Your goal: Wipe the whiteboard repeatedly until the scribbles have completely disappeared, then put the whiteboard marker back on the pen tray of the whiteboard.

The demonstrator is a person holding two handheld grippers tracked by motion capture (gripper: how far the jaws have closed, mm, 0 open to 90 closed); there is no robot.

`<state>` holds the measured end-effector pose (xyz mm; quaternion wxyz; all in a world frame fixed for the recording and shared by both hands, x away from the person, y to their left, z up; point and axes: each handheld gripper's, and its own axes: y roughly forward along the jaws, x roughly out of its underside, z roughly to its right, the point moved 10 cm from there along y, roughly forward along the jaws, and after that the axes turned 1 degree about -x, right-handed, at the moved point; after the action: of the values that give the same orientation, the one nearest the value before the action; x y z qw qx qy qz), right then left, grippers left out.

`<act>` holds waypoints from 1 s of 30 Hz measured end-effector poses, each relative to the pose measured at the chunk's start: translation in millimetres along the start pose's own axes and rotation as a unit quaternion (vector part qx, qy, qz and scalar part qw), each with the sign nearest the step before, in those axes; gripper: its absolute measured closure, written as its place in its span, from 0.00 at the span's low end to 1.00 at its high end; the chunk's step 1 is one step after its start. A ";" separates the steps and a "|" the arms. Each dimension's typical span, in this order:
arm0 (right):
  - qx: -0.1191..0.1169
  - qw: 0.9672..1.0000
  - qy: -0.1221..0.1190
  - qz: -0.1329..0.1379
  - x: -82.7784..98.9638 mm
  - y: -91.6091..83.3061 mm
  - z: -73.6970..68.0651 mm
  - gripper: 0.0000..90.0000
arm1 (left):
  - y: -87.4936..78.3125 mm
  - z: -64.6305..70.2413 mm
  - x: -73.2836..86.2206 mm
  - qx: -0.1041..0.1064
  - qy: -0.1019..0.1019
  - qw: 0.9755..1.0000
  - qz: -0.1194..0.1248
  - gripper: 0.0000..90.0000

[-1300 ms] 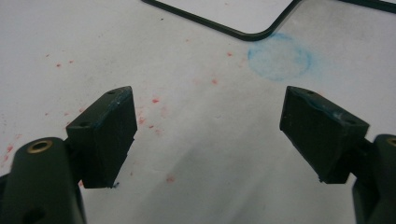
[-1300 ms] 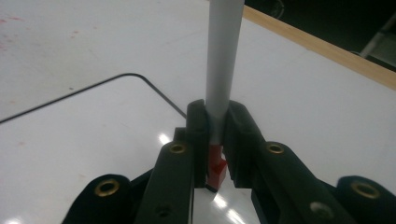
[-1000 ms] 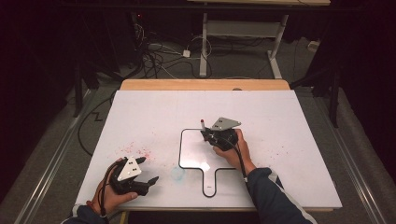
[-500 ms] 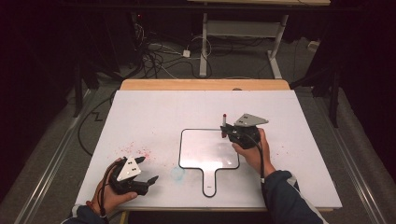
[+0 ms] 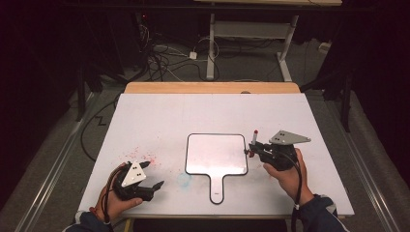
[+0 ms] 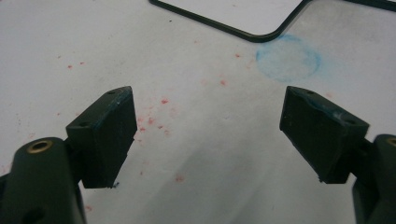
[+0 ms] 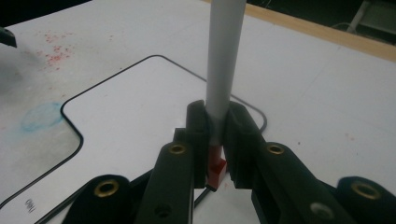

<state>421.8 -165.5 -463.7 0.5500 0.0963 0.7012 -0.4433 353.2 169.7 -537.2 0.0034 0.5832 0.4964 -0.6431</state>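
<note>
A small white paddle-shaped whiteboard with a thin black rim and a short handle is lying flat near the middle of the white tabletop, its handle pointing toward the person's edge.

The right claw is hovering just beside the board's right edge, held in the person's right hand. Its jaws are pinching a slim white marker pen with a red end, and in the right gripper view the pen is standing upright between the two black jaws, gripped low on its barrel with a red part showing just under the pads. The pen is sitting just off the board's right-hand corner, above the tabletop rather than over the board's writing face.

The left claw is resting well to the left of the board, near the tabletop's front edge, in the person's left hand. In the left gripper view its jaws are standing wide apart with nothing between them.

A smudged pale blue ring is marking the tabletop just beside the board's lower left corner, and a scatter of red specks is lying to the board's left.
</note>
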 end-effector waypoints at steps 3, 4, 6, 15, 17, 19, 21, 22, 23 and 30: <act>-0.001 1.000 0.011 -0.008 7.3 -8.2 -3.6 0.91 | 0.6 0.6 0.3 0.001 0.001 1.000 -0.002 0.20; -0.003 1.000 0.016 -0.011 10.6 -10.1 -5.2 0.91 | 0.5 0.8 0.4 0.001 0.002 1.000 -0.002 0.20; -0.005 0.999 0.020 -0.025 18.4 -13.1 -8.9 0.91 | 0.0 1.5 0.1 0.004 0.003 1.000 0.000 0.20; -0.010 0.997 0.058 -0.058 39.4 -5.1 -8.3 0.90 | 2.8 4.3 0.2 0.010 0.009 1.000 -0.006 0.20; -0.013 0.996 0.068 -0.059 40.9 1.4 -5.3 0.90 | 3.2 5.2 2.3 0.013 0.011 1.000 -0.011 0.21; -0.022 0.995 0.084 -0.058 42.3 7.1 -2.6 0.90 | 2.6 5.3 3.3 0.013 0.010 1.000 -0.012 0.21; -0.021 0.994 0.091 -0.055 42.4 11.7 1.4 0.89 | 1.9 5.0 2.9 0.013 0.008 1.000 -0.011 0.21; -0.022 0.994 0.093 -0.054 42.4 13.6 2.8 0.89 | 1.8 4.8 2.1 0.013 0.009 1.000 -0.010 0.21; -0.021 0.994 0.093 -0.053 42.5 15.7 3.9 0.89 | 2.1 5.2 1.0 0.014 0.009 1.000 -0.009 0.21; -0.027 0.994 0.085 -0.057 40.7 34.3 3.5 0.89 | 5.3 9.2 1.9 0.019 0.017 1.000 -0.017 0.21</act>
<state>430.2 -162.3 -516.3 0.4648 0.0783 0.7615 -0.4449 348.8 162.2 -543.6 -0.0274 0.5855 0.4943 -0.6419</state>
